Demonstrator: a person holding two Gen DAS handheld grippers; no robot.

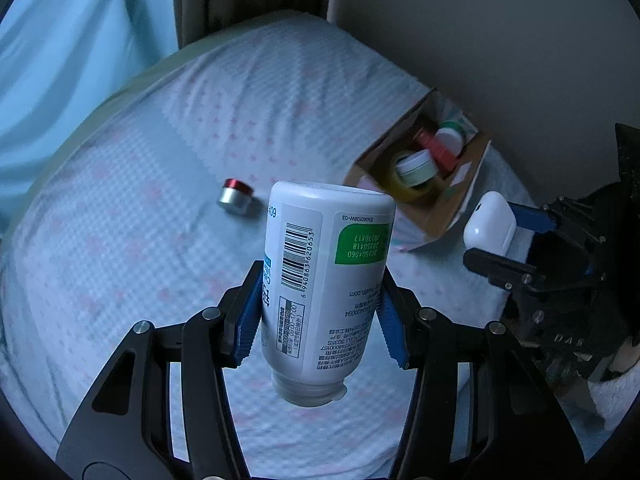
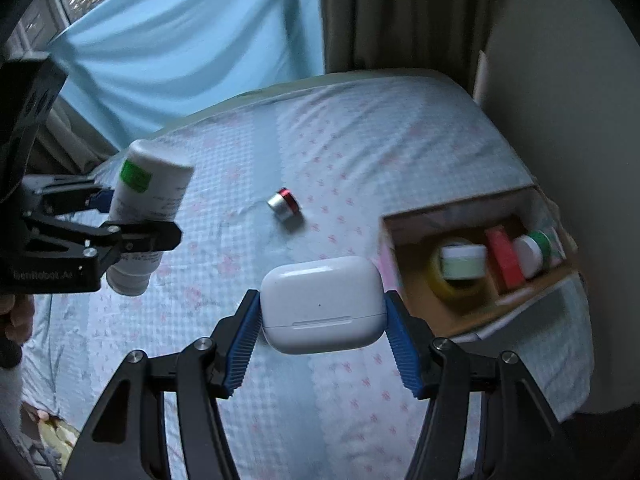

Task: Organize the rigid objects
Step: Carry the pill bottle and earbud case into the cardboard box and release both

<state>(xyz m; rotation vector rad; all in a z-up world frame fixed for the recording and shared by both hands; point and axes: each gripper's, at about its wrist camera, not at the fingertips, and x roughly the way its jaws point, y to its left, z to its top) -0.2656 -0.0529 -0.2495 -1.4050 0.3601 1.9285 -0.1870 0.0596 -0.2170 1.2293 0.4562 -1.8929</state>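
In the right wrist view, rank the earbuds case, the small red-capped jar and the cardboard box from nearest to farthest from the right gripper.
1. Earbuds case: clamped in the right gripper.
2. Cardboard box: to the right, on the bed.
3. Red-capped jar: lying ahead, mid-bed. The box edge looks only somewhat closer than the jar.

earbud case gripped, cardboard box beside

both wrist cams high, angled down at bed, share box, small jar

Glossy plastic earbud case, matt plastic bottle, cardboard box, cloth bedsheet
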